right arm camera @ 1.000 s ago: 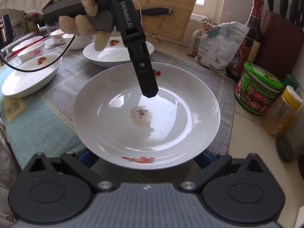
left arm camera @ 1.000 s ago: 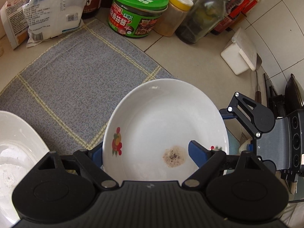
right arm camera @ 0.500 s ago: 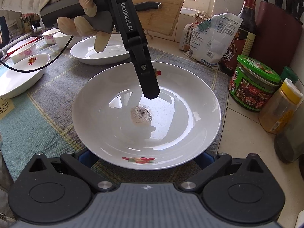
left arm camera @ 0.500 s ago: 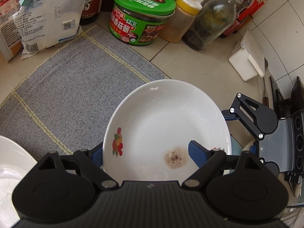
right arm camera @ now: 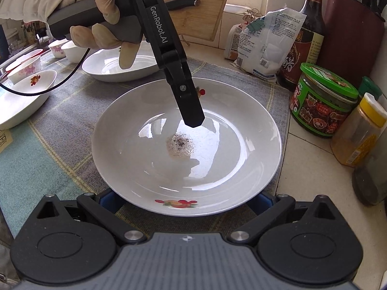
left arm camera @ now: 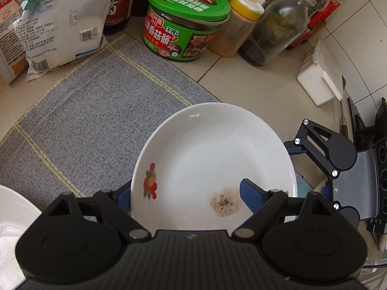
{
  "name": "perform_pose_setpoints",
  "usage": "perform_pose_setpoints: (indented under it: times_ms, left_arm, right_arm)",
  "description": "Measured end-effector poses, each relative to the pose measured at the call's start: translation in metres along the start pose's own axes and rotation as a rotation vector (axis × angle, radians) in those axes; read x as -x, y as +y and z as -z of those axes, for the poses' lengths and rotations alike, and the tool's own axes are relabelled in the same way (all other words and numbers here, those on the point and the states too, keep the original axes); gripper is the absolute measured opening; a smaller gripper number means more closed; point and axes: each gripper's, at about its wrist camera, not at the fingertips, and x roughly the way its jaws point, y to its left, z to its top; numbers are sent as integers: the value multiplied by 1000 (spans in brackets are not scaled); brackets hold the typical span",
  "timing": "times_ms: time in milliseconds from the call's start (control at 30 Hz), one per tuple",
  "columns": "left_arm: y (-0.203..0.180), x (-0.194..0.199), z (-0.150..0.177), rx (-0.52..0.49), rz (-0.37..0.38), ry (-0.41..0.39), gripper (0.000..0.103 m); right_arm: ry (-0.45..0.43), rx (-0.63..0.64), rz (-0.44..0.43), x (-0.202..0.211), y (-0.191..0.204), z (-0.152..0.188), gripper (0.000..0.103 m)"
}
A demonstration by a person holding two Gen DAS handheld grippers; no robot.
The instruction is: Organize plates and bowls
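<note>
A shallow white ceramic plate with red fruit motifs (right arm camera: 186, 149), a speckled brown residue at its centre, sits over the grey woven mat (left arm camera: 79, 125) on the desk. The left gripper (left arm camera: 183, 193) straddles the plate's rim, one blue finger inside, one outside, jaws wide; whether the pads press cannot be told. The right gripper (right arm camera: 183, 199) flanks the near rim, jaws apart. Right of the plate stands a green-lidded sauce jar (right arm camera: 324, 101); beyond it, a second white dish (right arm camera: 118, 68).
</note>
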Motion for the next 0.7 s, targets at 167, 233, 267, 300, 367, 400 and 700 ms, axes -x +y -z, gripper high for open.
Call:
perform_pose_setpoints:
  times_ms: [167, 233, 267, 300, 367, 400, 700]
  left_arm:
    - [2, -1, -3, 3, 1, -12, 88]
    - [1, -1, -3, 3, -2, -20, 88]
    - [1, -2, -3, 1, -6, -22, 88]
    - [0, -2, -3, -5, -9, -25, 88]
    - [-2, -1, -1, -17, -19, -38, 89]
    - [-3, 1, 0, -22, -28, -45, 89]
    - [-14, 35, 16, -53, -101, -151, 89]
  right_arm:
    - [4, -13, 4, -1, -1, 0, 103]
    - [7, -21, 9, -2, -1, 0, 103]
    - [10, -22, 10, -2, -1, 0, 103]
    - [16, -20, 11, -2, 0, -1, 103]
    - [23, -13, 14, -1, 0, -2, 103]
    - [26, -11, 14, 0, 0, -2, 103]
    - [68, -14, 29, 11, -3, -5, 103]
